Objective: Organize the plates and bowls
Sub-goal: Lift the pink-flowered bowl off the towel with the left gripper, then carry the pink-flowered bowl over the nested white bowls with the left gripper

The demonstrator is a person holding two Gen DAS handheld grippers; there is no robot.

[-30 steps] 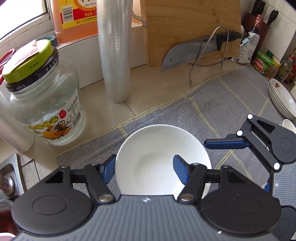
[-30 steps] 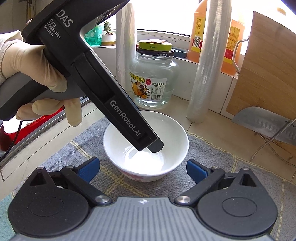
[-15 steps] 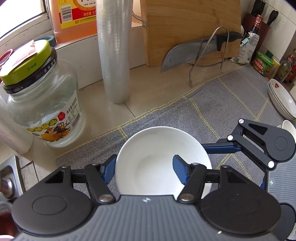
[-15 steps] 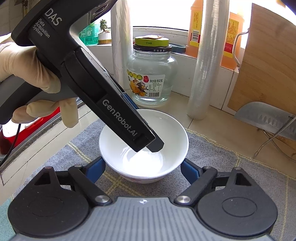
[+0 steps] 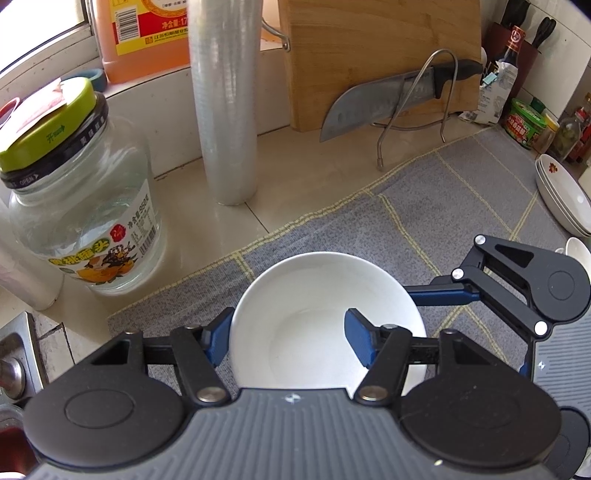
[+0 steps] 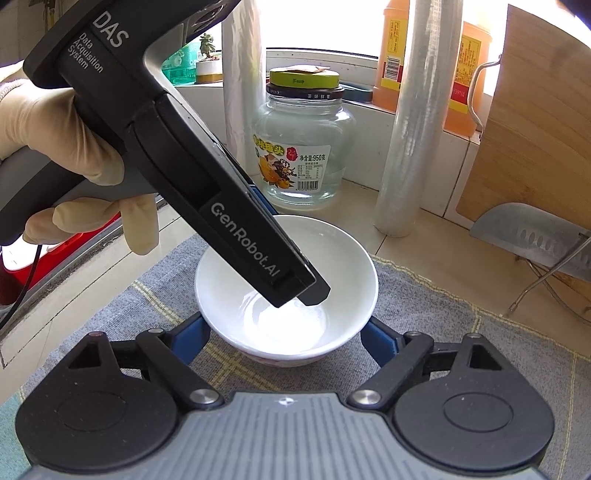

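A white bowl (image 5: 325,317) sits on the grey mat (image 5: 424,206). My left gripper (image 5: 286,341) is over it, one blue finger outside the left rim, the other inside the bowl; the jaws look partly open, not pressing. In the right wrist view the same bowl (image 6: 343,291) lies between the wide-open fingers of my right gripper (image 6: 284,339), both beside its lower wall. The left gripper's body (image 6: 207,192) crosses over the bowl there. The right gripper's finger (image 5: 443,295) reaches the bowl's right side. Stacked white plates (image 5: 561,195) lie at the far right.
A glass jar with a green lid (image 5: 81,206), a plastic-wrap roll (image 5: 225,110) and an orange oil jug (image 5: 144,33) stand behind the bowl. A cutting board (image 5: 376,55) and cleaver (image 5: 373,103) lean on a wire rack. Condiment bottles (image 5: 524,122) crowd the right corner. A sink edge (image 5: 18,362) is left.
My right gripper has moved forward so its open fingers now flank the bowl. The left gripper has stayed over the bowl's rim, shifting only slightly.
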